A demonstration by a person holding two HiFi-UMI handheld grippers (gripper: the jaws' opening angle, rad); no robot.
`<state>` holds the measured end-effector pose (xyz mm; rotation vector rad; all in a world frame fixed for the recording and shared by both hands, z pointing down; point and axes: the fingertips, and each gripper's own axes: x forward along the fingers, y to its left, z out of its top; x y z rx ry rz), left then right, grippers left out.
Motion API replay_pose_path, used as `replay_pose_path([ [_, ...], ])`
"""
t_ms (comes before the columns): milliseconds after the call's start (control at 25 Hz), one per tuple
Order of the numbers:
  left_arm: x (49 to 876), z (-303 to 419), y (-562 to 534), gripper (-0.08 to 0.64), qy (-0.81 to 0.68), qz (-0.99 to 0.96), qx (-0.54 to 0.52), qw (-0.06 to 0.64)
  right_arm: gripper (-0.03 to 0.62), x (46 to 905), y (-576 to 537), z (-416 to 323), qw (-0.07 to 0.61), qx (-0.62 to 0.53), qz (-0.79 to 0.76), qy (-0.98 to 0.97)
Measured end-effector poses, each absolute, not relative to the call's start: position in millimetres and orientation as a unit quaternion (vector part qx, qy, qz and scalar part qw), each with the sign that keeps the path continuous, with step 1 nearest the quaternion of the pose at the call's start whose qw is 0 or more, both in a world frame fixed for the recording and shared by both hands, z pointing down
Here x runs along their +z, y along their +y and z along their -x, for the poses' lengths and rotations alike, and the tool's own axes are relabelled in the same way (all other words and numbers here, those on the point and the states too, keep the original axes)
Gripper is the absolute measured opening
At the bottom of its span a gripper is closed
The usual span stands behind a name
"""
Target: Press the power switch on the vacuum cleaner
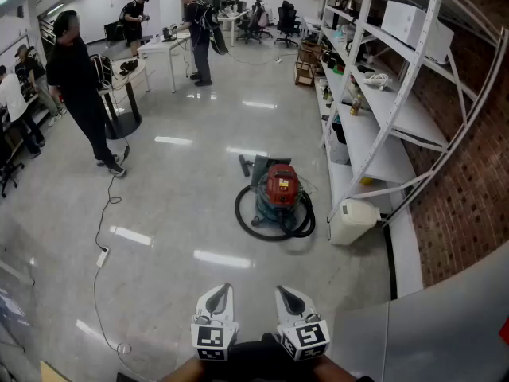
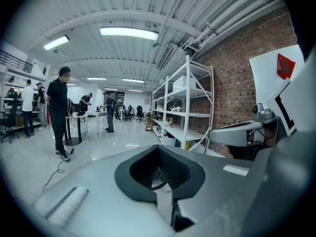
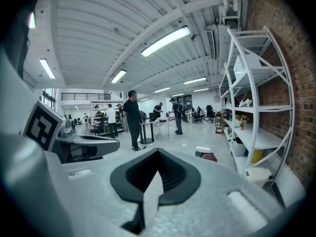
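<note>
Tongs, two: left tongs [image 1: 221, 294], right tongs [image 1: 285, 292], both pressed together. One vacuum cleaner [image 1: 280, 189], well apart.

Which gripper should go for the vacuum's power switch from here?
Right, by a little. The red-topped blue vacuum cleaner stands ahead, nearly in line with the right gripper; the left gripper sits further to its left. Both are shut, empty and well short of it.
</note>
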<state>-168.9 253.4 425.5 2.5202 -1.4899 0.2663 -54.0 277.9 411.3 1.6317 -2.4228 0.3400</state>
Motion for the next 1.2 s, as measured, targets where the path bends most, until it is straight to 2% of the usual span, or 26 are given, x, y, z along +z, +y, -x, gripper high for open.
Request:
replay_pose_path([
  [760, 433.3, 205.4, 262.7, 0.015, -0.508, -0.85, 0.087, 0.11, -0.008, 414.9, 281.3, 82.3, 0.083, 0.138, -0.551, -0.819],
  [1200, 440.3, 247.8, 260.9, 0.015, -0.51, -0.848, 0.072, 0.126, -0.008, 420.0, 280.6, 124.1, 0.103, 0.138, -0.552, -0.816],
])
